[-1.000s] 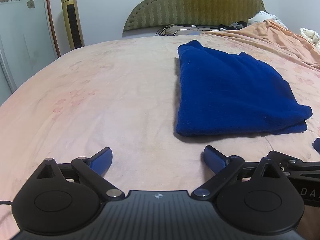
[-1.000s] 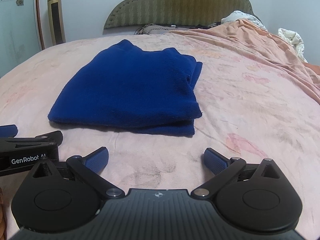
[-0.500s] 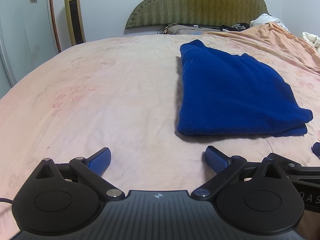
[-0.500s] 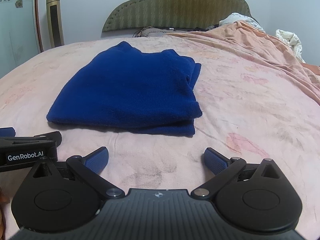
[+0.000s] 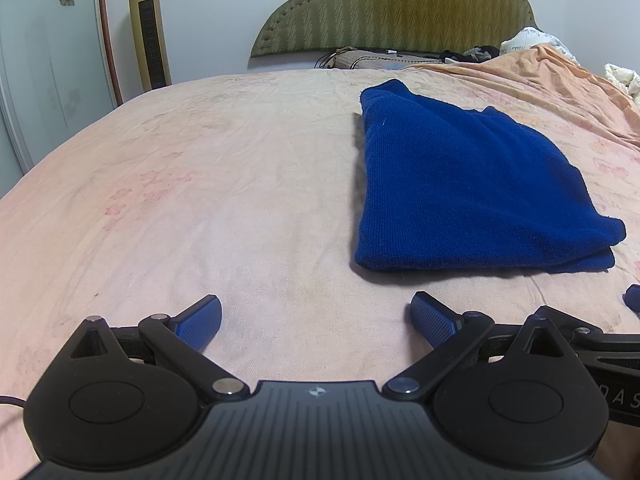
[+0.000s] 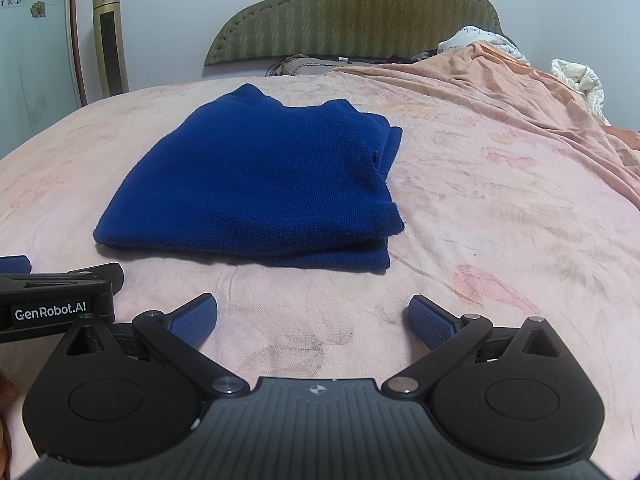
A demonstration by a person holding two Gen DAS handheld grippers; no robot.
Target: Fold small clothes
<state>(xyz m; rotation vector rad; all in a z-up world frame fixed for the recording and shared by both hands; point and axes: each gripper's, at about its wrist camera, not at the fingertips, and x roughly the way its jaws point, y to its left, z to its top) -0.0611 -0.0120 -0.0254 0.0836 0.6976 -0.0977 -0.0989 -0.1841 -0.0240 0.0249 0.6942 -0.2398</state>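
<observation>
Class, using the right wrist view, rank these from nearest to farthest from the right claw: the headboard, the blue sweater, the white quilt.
1. Blue sweater: folded on the bed just ahead of the right claw, slightly left.
2. White quilt: far right, behind the orange cover.
3. Headboard: against the wall at the back.

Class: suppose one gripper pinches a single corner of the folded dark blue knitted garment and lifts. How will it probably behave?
The folded dark blue knitted garment would probably droop, since its layers sag softly on the pink floral bedsheet. The stacked folds at its near edge look loose, so they would likely fall open. Its fuzzy knit probably grips ribbed fingers rather than slipping.
</observation>
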